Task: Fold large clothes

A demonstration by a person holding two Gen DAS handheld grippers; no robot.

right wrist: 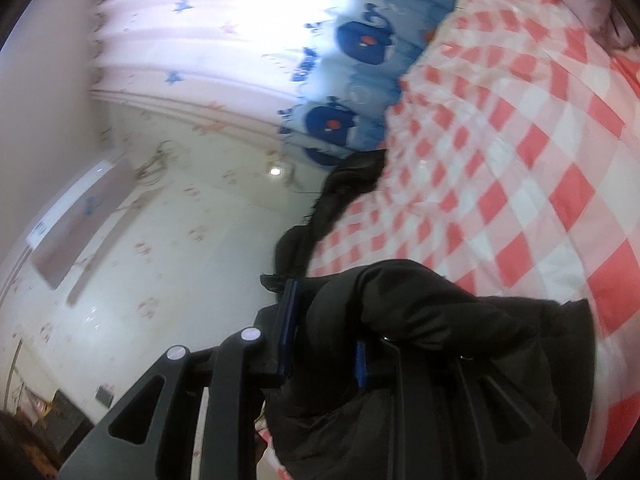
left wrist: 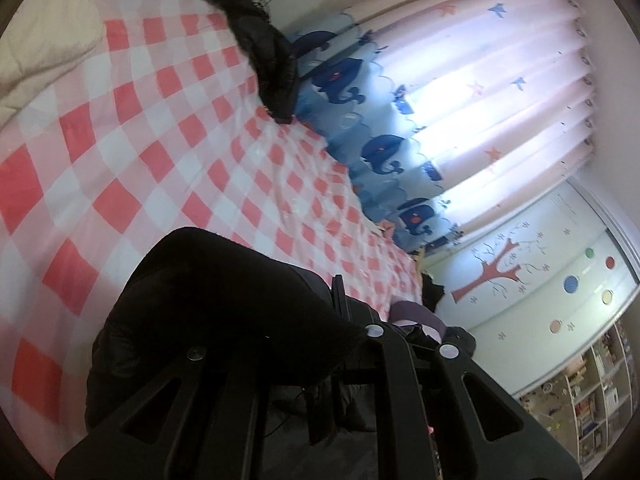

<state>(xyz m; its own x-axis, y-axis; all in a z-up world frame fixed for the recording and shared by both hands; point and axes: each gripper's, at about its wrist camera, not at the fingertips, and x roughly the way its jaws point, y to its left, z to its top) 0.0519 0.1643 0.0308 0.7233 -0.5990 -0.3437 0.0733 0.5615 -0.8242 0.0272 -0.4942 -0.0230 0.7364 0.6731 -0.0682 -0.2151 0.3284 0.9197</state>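
Observation:
A large black padded garment (left wrist: 224, 304) is bunched between the fingers of my left gripper (left wrist: 312, 320), which is shut on it above the bed. Another part of the black garment (left wrist: 260, 44) trails along the bed's far edge at the top. In the right wrist view my right gripper (right wrist: 324, 328) is shut on a thick fold of the same black garment (right wrist: 420, 320), which hangs over the fingers. A strip of the garment (right wrist: 340, 188) stretches away along the bed edge. Both views are tilted.
The bed carries a red and white checked cover (left wrist: 132, 152) (right wrist: 520, 152). A cream quilt (left wrist: 36, 44) lies at the far left. A whale-print curtain (left wrist: 460, 128) (right wrist: 248, 40) hangs beyond the bed. A wardrobe with a tree picture (left wrist: 540, 280) and shelves stand at the right.

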